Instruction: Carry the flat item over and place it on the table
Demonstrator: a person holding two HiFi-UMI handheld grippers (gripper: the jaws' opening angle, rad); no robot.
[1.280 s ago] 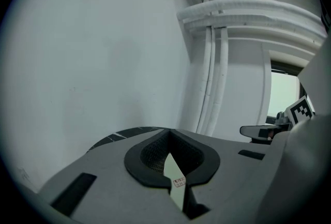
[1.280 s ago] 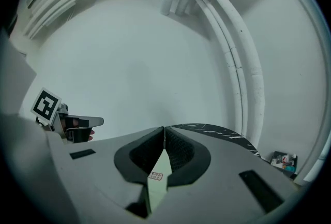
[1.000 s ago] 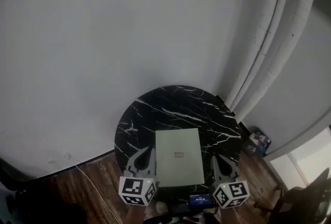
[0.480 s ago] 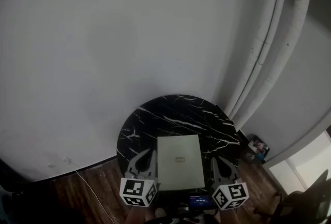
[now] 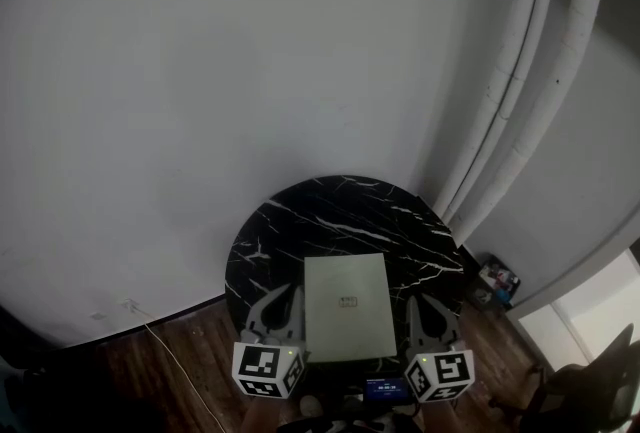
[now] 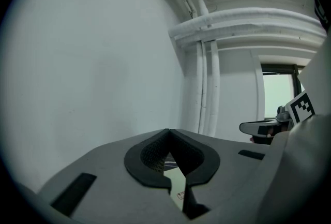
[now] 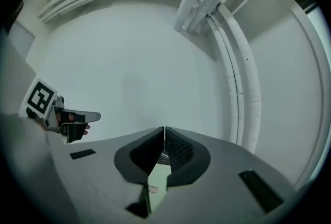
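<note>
A pale green flat item [image 5: 347,306] lies over the near half of the round black marble table [image 5: 340,211] in the head view. My left gripper [image 5: 287,293] sits along its left edge and my right gripper [image 5: 415,303] along its right edge. Both are shut with their tips meeting. I cannot tell whether either one touches the item. In the left gripper view the jaws [image 6: 169,131] are closed, and a strip of the item [image 6: 178,184] shows through the gap below them. The right gripper view shows the same: closed jaws [image 7: 164,129] over a sliver of the item [image 7: 155,181].
A white wall rises behind the table, with white pipes [image 5: 520,71] running up at the right. Wooden floor [image 5: 190,361] with a thin cable [image 5: 165,336] lies to the left. Small objects [image 5: 497,276] sit on the floor at the right.
The head view has shifted a little, so the table sits slightly lower in the frame. Both grippers stay shut beside the flat item.
</note>
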